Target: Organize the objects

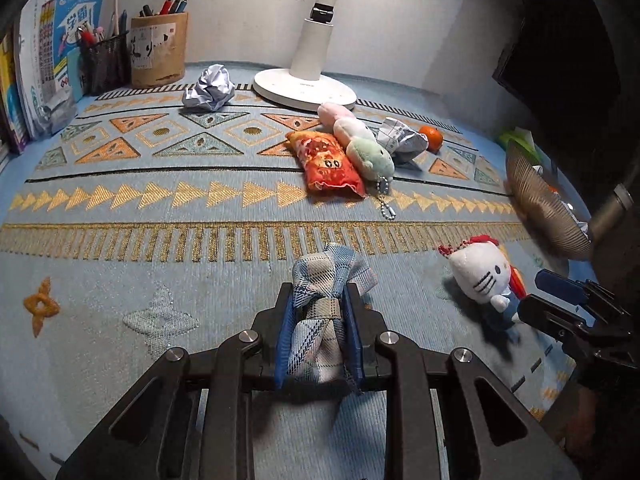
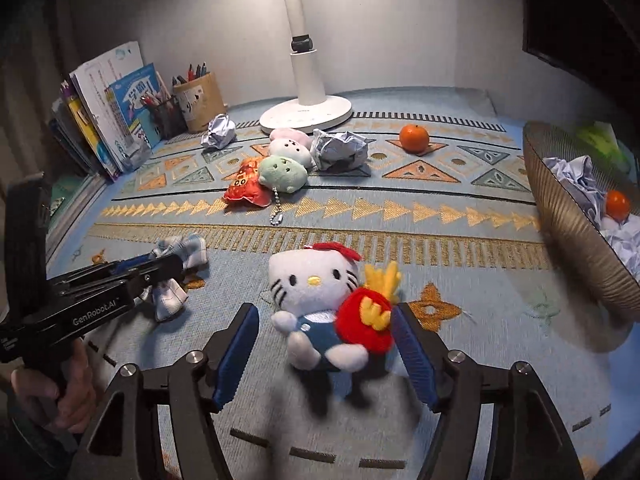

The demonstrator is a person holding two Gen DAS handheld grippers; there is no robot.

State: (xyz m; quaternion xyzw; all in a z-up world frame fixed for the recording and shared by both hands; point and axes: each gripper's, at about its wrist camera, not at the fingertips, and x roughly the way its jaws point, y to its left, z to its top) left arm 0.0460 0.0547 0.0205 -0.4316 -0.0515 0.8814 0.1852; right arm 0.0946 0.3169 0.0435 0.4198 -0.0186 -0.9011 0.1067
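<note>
Right gripper (image 2: 326,354) spread wide, the kitty plush (image 2: 316,300) sitting upright dead centre between its blue pads, touching neither by the look of it. Off to its left, the left gripper (image 1: 319,336) is clamped on the plaid cloth (image 1: 324,304).
</note>
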